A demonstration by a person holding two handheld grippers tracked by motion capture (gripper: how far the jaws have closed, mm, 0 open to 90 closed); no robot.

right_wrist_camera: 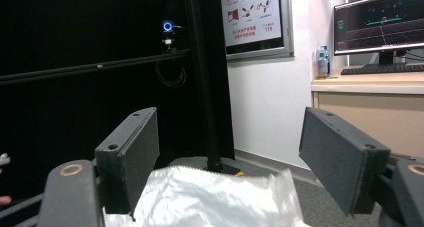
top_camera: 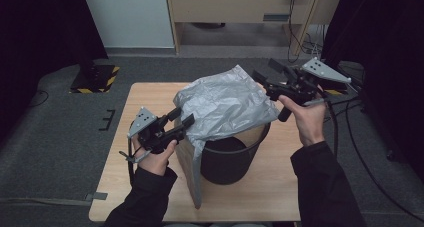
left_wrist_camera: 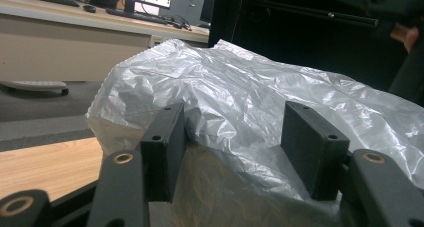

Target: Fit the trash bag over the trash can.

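Plastic bag (top_camera: 225, 107), silvery and crumpled, is lying heaped over the top of the black bin (top_camera: 227, 159) on the wooden table (top_camera: 145, 99), with one flap hanging down the bin's near-left side and the bin's mouth showing dark beneath the sheet. The left gripper (top_camera: 181, 121) is sitting against the bag's left edge with its jaws spread wide; in the left gripper view (left_wrist_camera: 235, 137) the film is bulging between the pads but neither pad is pinching it. The right gripper (top_camera: 265, 73) is hovering above the bag's far-right corner, jaws likewise gaping and holding nothing, the bag's edge (right_wrist_camera: 215, 197) lying below them in the right gripper view. The likely trouble is that the film is thin and slick: a shallow bite could be slipping off when lifted, and pulling from one side alone could be dragging the bag off the rim or tipping the light bin. Closing on several layers at once could also be keeping the mouth from opening.
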